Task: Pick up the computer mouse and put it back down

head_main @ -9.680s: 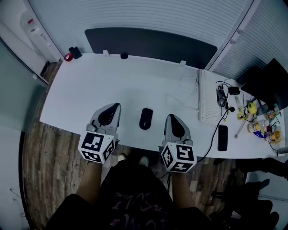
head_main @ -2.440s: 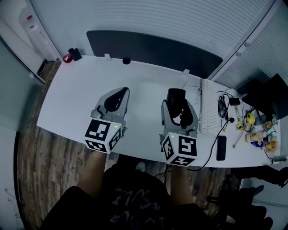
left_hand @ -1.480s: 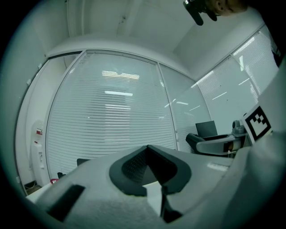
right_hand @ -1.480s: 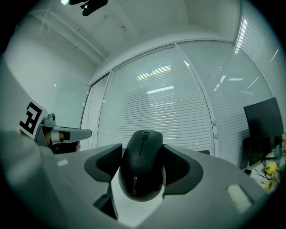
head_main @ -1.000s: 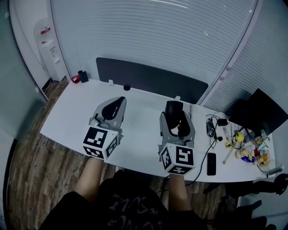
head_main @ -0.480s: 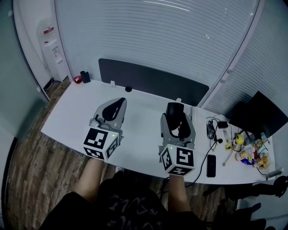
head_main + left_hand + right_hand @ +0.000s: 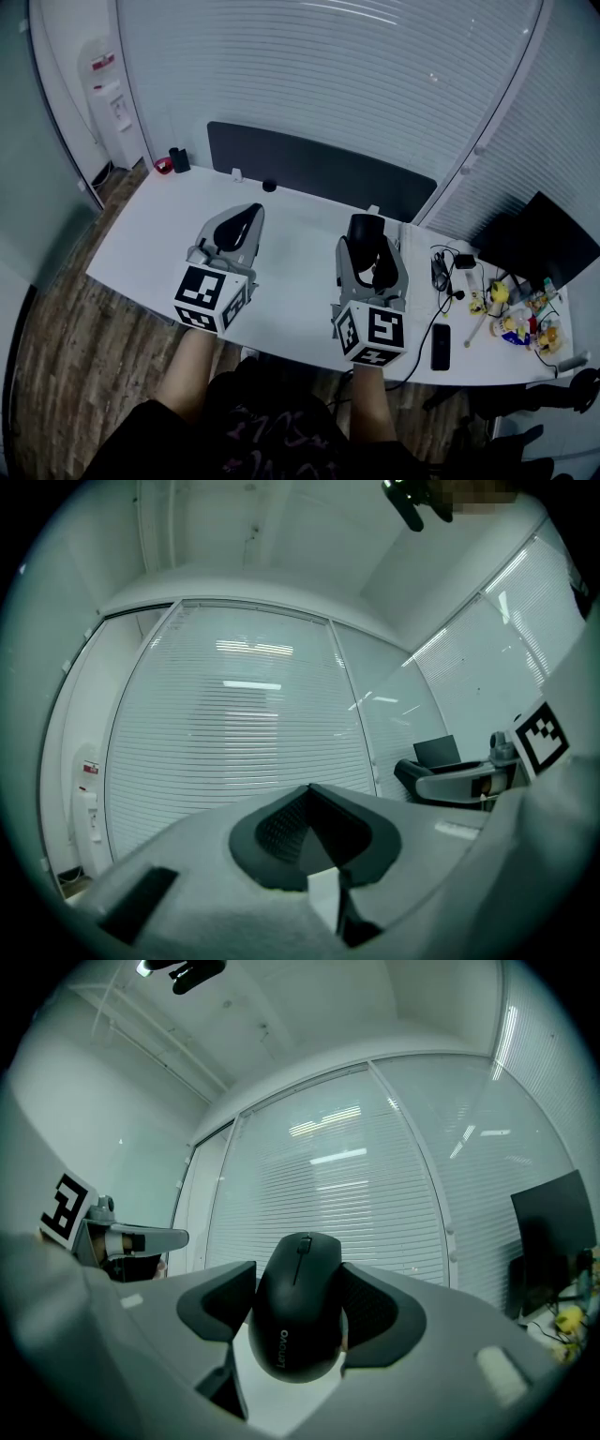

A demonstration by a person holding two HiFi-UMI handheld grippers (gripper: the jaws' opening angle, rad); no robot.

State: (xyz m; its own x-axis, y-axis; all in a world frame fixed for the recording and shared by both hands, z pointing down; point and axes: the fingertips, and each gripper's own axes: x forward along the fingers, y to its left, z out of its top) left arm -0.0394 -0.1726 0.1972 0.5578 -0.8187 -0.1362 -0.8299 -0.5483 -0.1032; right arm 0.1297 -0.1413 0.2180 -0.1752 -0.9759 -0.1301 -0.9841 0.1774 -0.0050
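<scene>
Mouse (image 7: 298,1307) lifted off white desk (image 7: 155,234) in right gripper (image 7: 370,251) jaws, left gripper (image 7: 242,217) closed, blinds (image 7: 309,84) behind

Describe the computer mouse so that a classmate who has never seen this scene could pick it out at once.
Start at the long white desk, then find the right gripper held over it. The computer mouse is the rounded black shape clamped between its jaws. The left gripper beside it is shut and empty, and the black phone lies flat on the desk.
</scene>
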